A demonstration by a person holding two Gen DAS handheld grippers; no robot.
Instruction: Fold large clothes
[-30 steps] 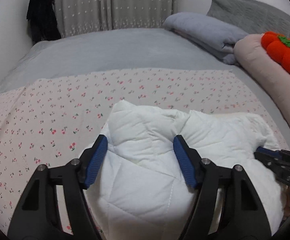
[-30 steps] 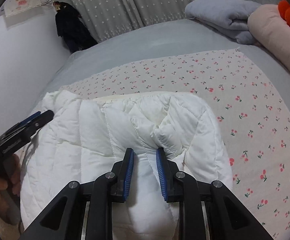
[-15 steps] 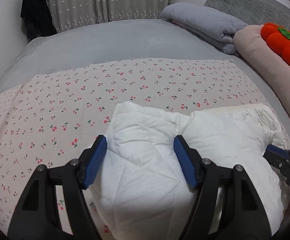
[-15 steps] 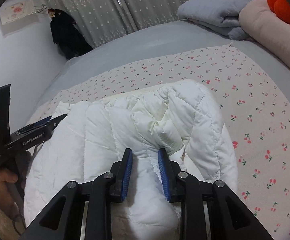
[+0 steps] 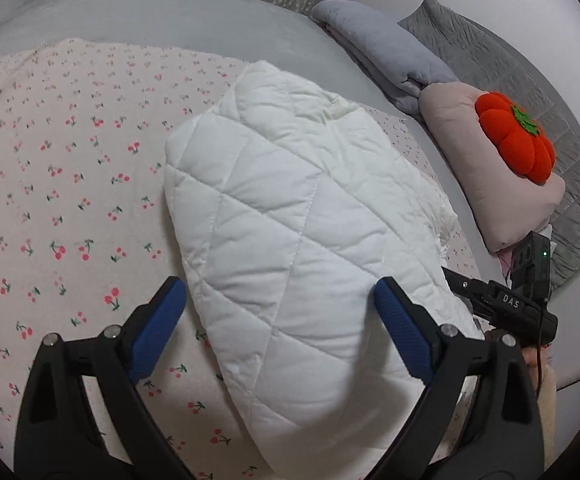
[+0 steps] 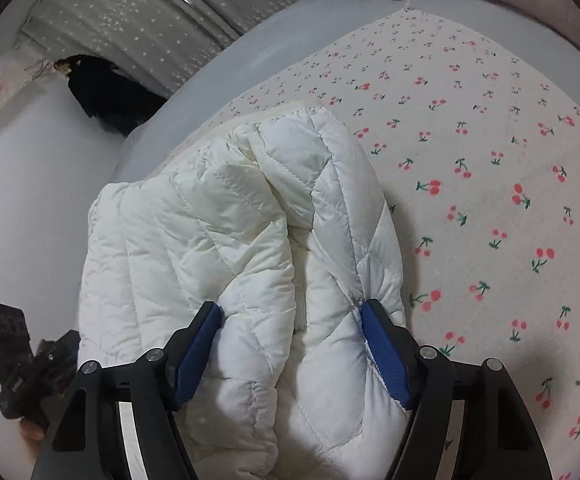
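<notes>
Cherry-print bedding (image 5: 69,184) is spread across a grey bed, and the white quilted jacket (image 5: 298,216) is laid on it as a puffy folded bundle, pretty much in the middle of the print. Behind it, dotted grey curtains (image 6: 129,12) can be seen, with something dark (image 6: 105,96) hung by the wall. Off to the side, a folded grey blanket (image 5: 382,48) is stacked next to a pink pillow (image 5: 490,184), and an orange pumpkin plushie (image 5: 514,140) is perched on that pillow.

The left gripper (image 5: 279,328) is spread wide, its blue pads (image 5: 157,328) set on either side of the bundle's near end; nothing is pinched, and whether the fabric is actually touched can't be told. The right gripper (image 6: 290,352) is also released, with padded jacket folds bulging up between its fingers and pressed against both pads (image 6: 386,352), so no real grip is seen there either. Each gripper can be spotted at the edge of the other's view, just beside the jacket.
</notes>
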